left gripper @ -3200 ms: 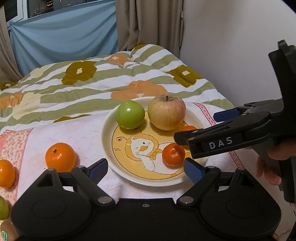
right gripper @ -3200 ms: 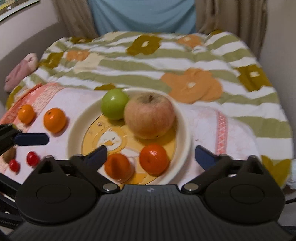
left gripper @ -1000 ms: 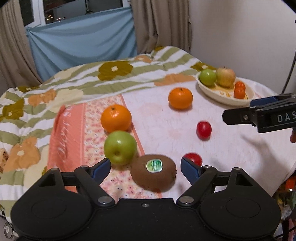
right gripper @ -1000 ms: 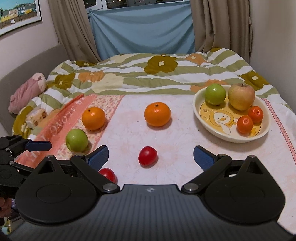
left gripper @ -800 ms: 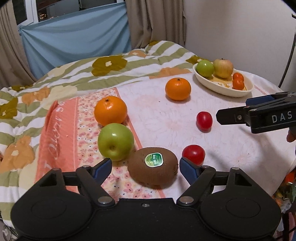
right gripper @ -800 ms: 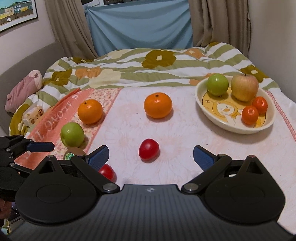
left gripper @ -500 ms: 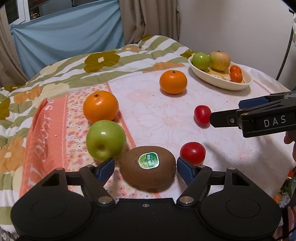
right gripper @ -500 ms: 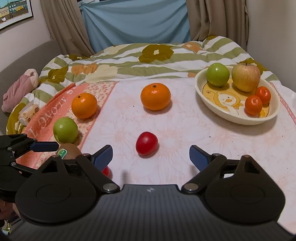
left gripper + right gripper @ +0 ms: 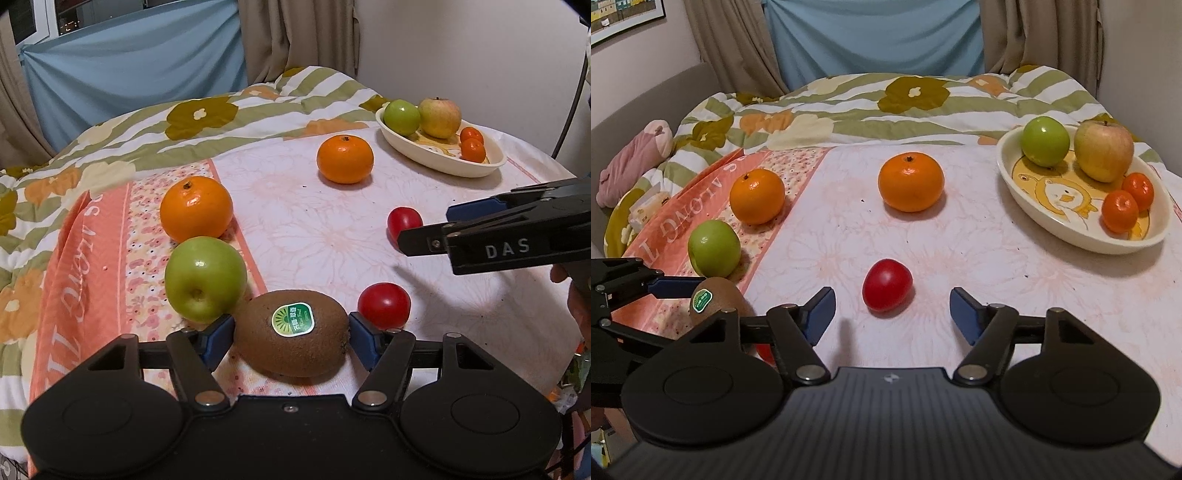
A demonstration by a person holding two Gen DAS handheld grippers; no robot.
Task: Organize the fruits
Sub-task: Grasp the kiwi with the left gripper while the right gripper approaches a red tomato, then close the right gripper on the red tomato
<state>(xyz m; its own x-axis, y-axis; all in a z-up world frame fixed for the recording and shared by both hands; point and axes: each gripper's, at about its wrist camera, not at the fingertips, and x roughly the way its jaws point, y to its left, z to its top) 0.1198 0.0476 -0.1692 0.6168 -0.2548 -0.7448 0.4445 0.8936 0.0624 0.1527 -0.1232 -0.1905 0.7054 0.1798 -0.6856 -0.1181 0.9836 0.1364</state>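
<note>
My left gripper (image 9: 291, 328) is open, with its blue pads on either side of a brown kiwi (image 9: 291, 332) with a green sticker; the kiwi rests on the cloth. My right gripper (image 9: 892, 312) is open, just short of a red tomato (image 9: 886, 288). A second tomato (image 9: 384, 304) lies right of the kiwi. A green apple (image 9: 205, 278) and two oranges (image 9: 195, 208) (image 9: 345, 158) lie on the cloth. A cream dish (image 9: 1082, 236) at the far right holds a green apple, a yellow-red apple and two small tangerines.
The fruit lies on a pink floral cloth (image 9: 960, 240) over a striped flowered blanket (image 9: 886, 107). A pink soft toy (image 9: 631, 162) lies at the far left. A blue sheet and curtains hang behind. The white wall is on the right.
Both grippers have moved back from the dish to the near side. My left gripper has come forward around the kiwi and its pads have narrowed. My right gripper has neared the tomato.
</note>
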